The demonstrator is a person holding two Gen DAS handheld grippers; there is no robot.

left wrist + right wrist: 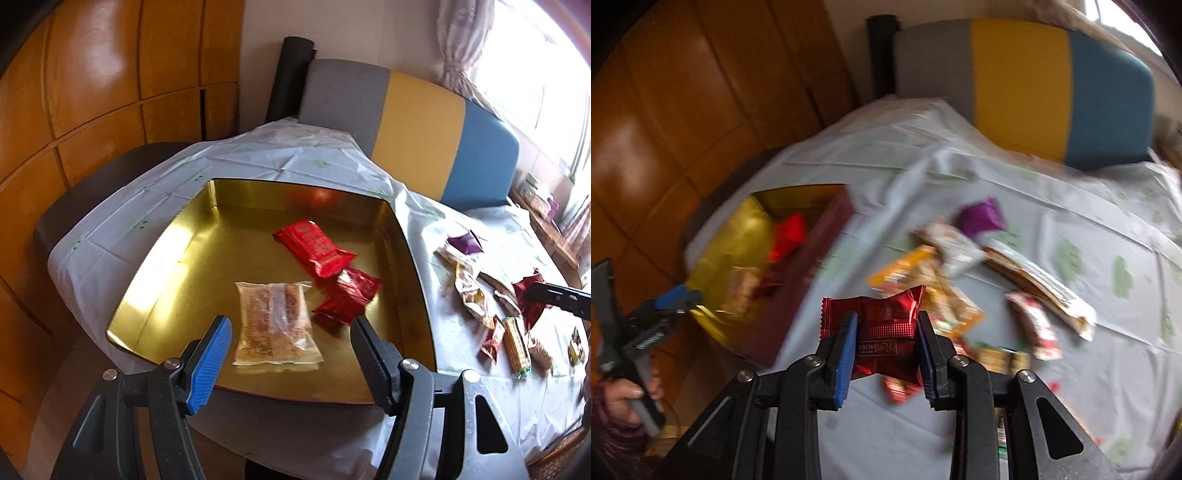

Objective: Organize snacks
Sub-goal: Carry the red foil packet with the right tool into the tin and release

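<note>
A gold-lined tin box [155, 251] stands on the table. In it lie a clear packet of brown snack [275, 325] and two red packets [314, 247], [349, 295]. My left gripper [291, 325] hangs open just above the near edge of the box, with nothing between its fingers. My right gripper [886, 325] is shut on a dark red foil packet [882, 332] and holds it above the table, to the right of the box [746, 236]. In the left wrist view the right gripper [532, 291] shows at the right edge, over the loose snacks [476, 295].
Several loose snack packets [960, 258] lie scattered on the white tablecloth [1089, 229], among them a purple one [982, 218]. A grey, yellow and blue chair back [417, 136] stands behind the table. A hand [624, 395] holds the left gripper's handle.
</note>
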